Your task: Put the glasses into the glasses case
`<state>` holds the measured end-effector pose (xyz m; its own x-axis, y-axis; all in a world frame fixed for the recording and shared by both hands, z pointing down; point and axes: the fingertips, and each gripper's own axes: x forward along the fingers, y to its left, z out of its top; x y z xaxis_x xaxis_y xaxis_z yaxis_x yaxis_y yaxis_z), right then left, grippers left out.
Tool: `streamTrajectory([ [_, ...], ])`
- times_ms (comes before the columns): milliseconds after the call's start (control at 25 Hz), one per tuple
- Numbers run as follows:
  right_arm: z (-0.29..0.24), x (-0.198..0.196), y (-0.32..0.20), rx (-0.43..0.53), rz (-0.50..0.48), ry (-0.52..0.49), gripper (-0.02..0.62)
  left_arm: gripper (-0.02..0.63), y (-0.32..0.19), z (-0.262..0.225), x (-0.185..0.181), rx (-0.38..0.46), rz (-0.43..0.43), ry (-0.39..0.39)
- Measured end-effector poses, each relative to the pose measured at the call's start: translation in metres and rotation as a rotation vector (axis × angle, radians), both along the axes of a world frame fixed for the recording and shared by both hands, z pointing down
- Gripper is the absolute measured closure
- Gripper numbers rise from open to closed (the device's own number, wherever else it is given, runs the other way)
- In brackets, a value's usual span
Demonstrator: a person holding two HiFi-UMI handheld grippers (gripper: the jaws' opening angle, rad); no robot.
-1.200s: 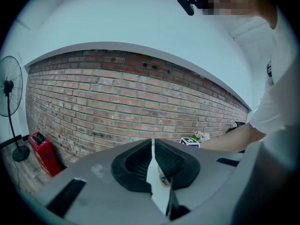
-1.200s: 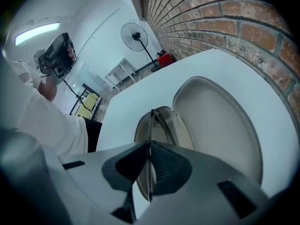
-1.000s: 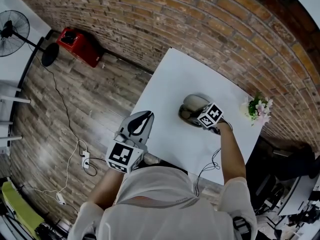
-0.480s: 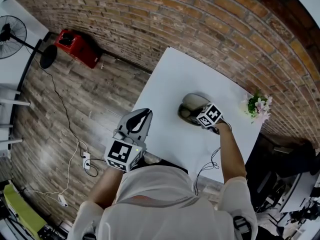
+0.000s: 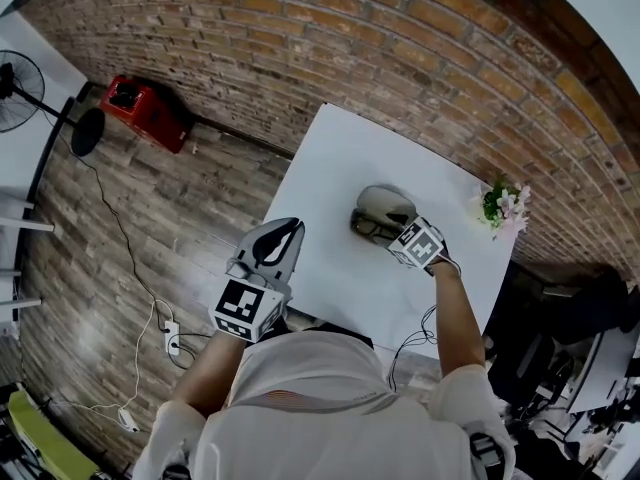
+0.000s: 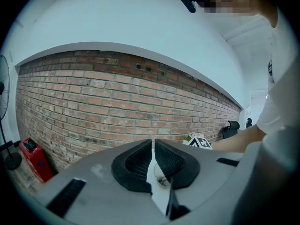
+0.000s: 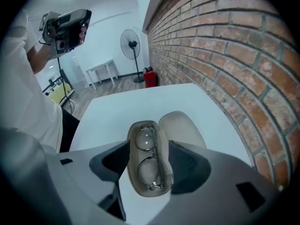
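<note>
An open beige glasses case (image 5: 378,208) lies on the white table (image 5: 335,153). In the right gripper view the glasses (image 7: 146,159) lie folded in the case's tray (image 7: 136,182), with the lid (image 7: 182,128) swung to the right. My right gripper (image 5: 386,230) hangs just above the case, pointing steeply down. Its jaws have just been opening and stand wide; the case shows below and between them, untouched by the pads (image 7: 190,165). My left gripper (image 5: 280,240) hovers at the table's near-left edge, shut with nothing in it.
A small pot of flowers (image 5: 503,208) stands at the table's right corner by the brick wall. On the wooden floor to the left are a red box (image 5: 140,108), a fan (image 5: 20,78) and cables.
My right gripper has lifted off the case and drawn back a little toward me, and its jaws have opened. The left gripper has stayed put.
</note>
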<state>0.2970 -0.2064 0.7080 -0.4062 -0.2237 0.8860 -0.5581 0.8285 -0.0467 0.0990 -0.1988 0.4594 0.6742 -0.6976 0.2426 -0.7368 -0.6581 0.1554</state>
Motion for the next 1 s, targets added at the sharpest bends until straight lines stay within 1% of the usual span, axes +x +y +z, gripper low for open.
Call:
streamTrajectory([
  [160, -0.044, 0.006, -0.014, 0.179, 0.106, -0.017, 0.288, 0.577, -0.006, -0.011, 0.004, 0.036, 0.042, 0.007],
  [240, -0.08, 0.005, -0.021, 0.286, 0.176, -0.057, 0.298, 0.577, -0.012, -0.019, 0.003, 0.056, 0.053, 0.011],
  [360, -0.137, 0.005, -0.025, 0.424, 0.305, -0.145, 0.336, 0.577, -0.02, -0.031, 0.003, 0.09, 0.07, 0.024],
  [600, -0.248, 0.01, -0.014, 0.627, 0.553, -0.366, 0.395, 0.577, -0.033, -0.057, 0.01, 0.142, 0.111, 0.068],
  [800, -0.32, 0.012, 0.015, 0.804, 0.641, -0.451, 0.455, 0.577, -0.031, -0.078, 0.019, 0.187, 0.152, 0.107],
  [960, -0.362, 0.023, 0.042, 0.932, 0.735, -0.539, 0.545, 0.577, -0.025, -0.095, 0.024, 0.222, 0.174, 0.132],
  [1000, -0.369, 0.026, 0.046, 0.956, 0.755, -0.545, 0.545, 0.577, -0.024, -0.098, 0.025, 0.229, 0.176, 0.134],
])
